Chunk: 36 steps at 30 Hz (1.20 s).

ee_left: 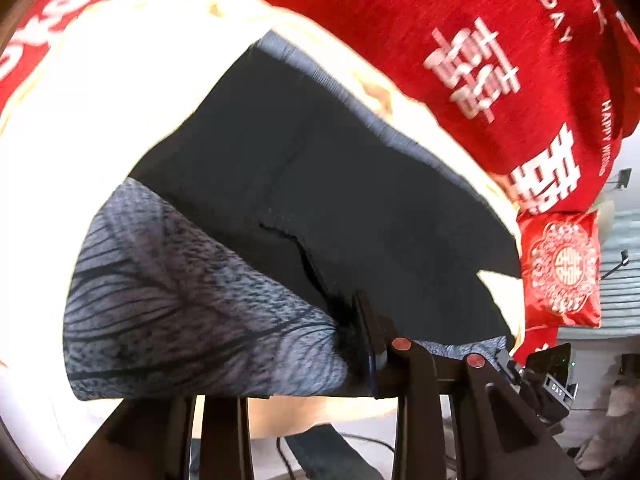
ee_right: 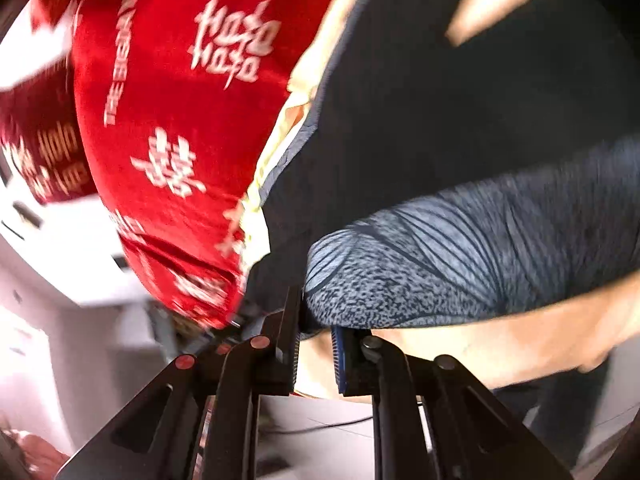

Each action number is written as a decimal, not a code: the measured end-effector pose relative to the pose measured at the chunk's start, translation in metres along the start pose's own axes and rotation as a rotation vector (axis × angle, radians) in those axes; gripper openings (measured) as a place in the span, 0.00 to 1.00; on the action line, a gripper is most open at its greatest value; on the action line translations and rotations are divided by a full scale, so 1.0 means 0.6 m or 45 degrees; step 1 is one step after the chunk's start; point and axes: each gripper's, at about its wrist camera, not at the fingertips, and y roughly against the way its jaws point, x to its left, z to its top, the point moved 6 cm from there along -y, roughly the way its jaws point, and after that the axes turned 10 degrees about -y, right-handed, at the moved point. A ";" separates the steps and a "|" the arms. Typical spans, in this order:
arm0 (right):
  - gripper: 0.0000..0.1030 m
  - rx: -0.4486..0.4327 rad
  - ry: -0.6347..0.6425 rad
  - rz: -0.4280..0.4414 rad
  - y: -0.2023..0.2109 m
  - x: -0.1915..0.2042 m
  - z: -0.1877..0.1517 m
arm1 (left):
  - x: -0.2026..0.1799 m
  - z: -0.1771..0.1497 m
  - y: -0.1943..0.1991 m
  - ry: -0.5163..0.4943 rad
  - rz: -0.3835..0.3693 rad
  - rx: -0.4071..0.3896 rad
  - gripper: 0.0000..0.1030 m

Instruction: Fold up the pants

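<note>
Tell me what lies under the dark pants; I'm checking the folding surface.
Around the pants a pale cream surface shows, with a red printed blanket beyond it. What lies directly beneath the pants is covered by the fabric.

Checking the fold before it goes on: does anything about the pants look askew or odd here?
Nothing looks damaged. The pants hang lifted over the cream bedding, the grey patterned waistband gathered into creases where the left gripper pinches it. The right gripper holds the same band, also bunched. Both views are blurred.
</note>
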 end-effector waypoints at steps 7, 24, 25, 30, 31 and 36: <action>0.14 0.104 0.164 -0.113 -0.022 0.094 0.114 | -0.048 0.122 -0.004 -0.048 0.076 -0.087 0.32; 0.54 0.454 0.068 -0.329 -0.230 0.091 0.399 | 0.006 0.303 -0.168 0.068 0.388 -0.105 0.44; 0.78 0.460 0.094 -0.300 -0.224 0.105 0.392 | 0.003 0.302 -0.149 0.055 0.415 -0.123 0.58; 0.83 0.375 0.360 -0.308 -0.174 0.199 0.344 | -0.004 0.296 -0.065 0.003 0.523 -0.196 0.66; 0.78 0.378 0.400 -0.290 -0.172 0.213 0.332 | -0.008 0.291 -0.061 -0.023 0.535 -0.183 0.66; 0.64 0.521 0.643 -0.450 -0.264 0.226 0.271 | -0.026 0.268 -0.132 -0.154 0.593 -0.042 0.66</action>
